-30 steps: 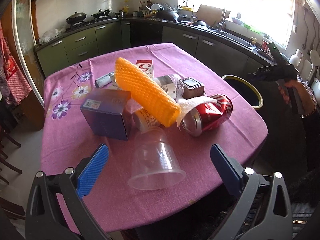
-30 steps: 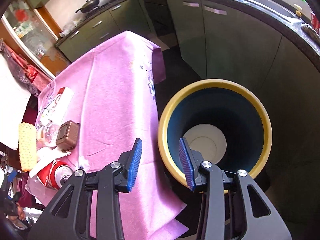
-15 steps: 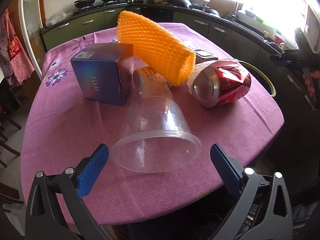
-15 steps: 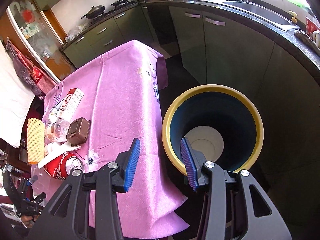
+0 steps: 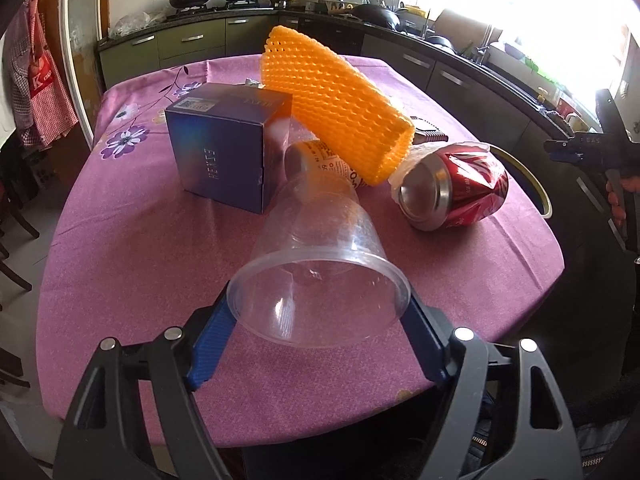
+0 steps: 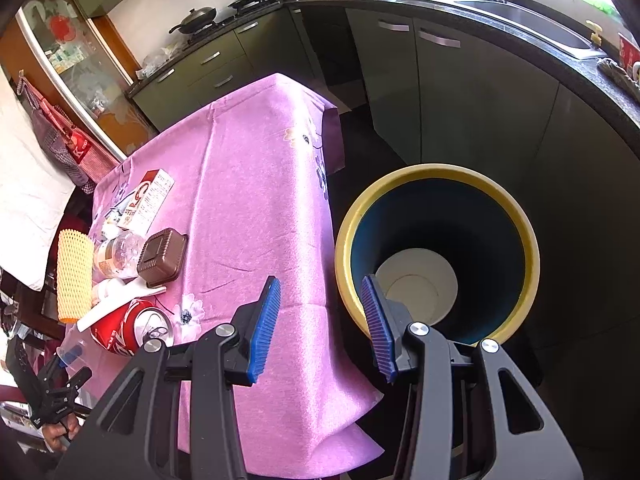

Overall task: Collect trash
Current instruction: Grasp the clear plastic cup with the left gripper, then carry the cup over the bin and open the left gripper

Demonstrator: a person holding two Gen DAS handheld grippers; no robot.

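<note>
Left gripper (image 5: 318, 322), wide a second ago, now closed around the rim of the clear plastic cup (image 5: 316, 264) lying on the tabletop (image 5: 132, 248) (first item seemingly grasped); right gripper (image 6: 320, 328) hangs half-open, empty, by the bin (image 6: 436, 256).

Bin (image 6: 436, 184) mouth unobstructed; box (image 5: 224, 156), can (image 5: 460, 192), foam net (image 5: 336, 104) crowd behind cup (image 5: 320, 264).

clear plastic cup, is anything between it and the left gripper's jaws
Nothing visible. The left gripper has its jaws on either side of the clear plastic cup at its rim, on the purple tablecloth. The navy box and red can lie beyond.
</note>
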